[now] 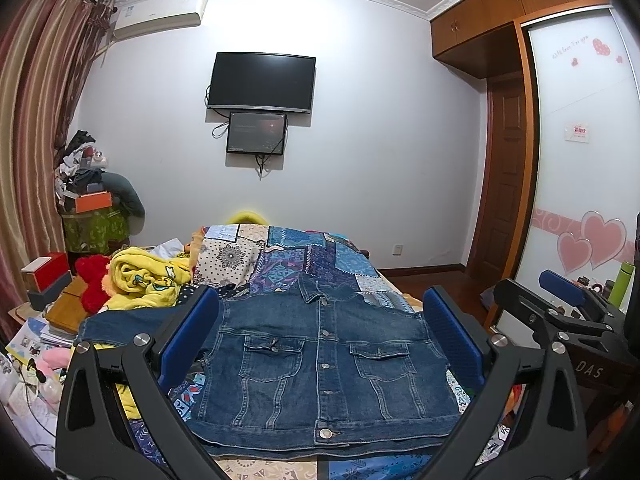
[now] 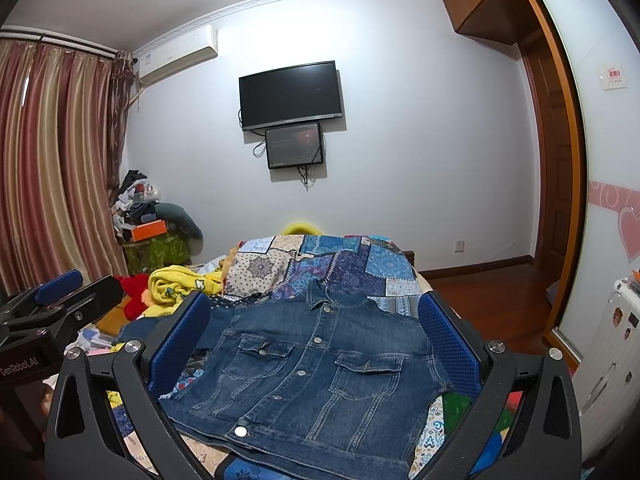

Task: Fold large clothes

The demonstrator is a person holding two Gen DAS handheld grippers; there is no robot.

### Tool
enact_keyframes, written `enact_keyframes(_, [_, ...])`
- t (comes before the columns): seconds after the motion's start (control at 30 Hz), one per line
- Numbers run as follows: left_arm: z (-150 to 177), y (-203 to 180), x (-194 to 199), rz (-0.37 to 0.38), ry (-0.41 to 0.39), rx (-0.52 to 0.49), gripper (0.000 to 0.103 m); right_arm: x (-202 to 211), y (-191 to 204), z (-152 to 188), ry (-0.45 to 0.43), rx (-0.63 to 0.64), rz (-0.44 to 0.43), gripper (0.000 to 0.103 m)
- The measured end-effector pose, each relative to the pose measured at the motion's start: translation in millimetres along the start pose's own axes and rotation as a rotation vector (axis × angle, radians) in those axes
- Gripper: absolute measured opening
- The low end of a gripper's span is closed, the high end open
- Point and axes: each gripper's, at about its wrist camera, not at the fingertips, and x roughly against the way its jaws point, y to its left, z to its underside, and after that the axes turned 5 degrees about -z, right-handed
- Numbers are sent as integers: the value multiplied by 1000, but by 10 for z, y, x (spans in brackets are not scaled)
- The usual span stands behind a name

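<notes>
A blue denim jacket (image 1: 320, 364) (image 2: 316, 368) lies front up and buttoned on the patchwork bedspread (image 1: 280, 260) (image 2: 340, 264), collar at the far end, hem nearest me. One sleeve (image 1: 120, 328) stretches out to the left; the right sleeve is hidden. My left gripper (image 1: 320, 312) hovers open above the jacket, its blue pads wide apart, holding nothing. My right gripper (image 2: 316, 316) hangs open over the same jacket, also holding nothing. Each gripper shows at the edge of the other's view: the right gripper (image 1: 560, 300) and the left gripper (image 2: 56, 296).
A yellow blanket (image 1: 148, 280) and a red plush toy (image 1: 94, 280) lie at the bed's left side. Boxes and papers (image 1: 44, 300) crowd the left. A wardrobe with heart stickers (image 1: 584, 184) stands right; a white suitcase (image 2: 612, 356) sits near it. A TV (image 1: 260, 82) hangs ahead.
</notes>
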Motion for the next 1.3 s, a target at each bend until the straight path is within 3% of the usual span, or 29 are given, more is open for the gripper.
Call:
enact_keyframes(0.8, [58,127,-278,-6,54,20,103,-259,17,18,67,-8,10,103])
enact_keyframes(1.07, [212,454,-791,-13,166,86,103,-687,-7,178,177,-17,45,103])
enact_keyframes(1.3, [510,1050,-1483,-76,304,166,103,-1345,-39,479,366,-40,55,103])
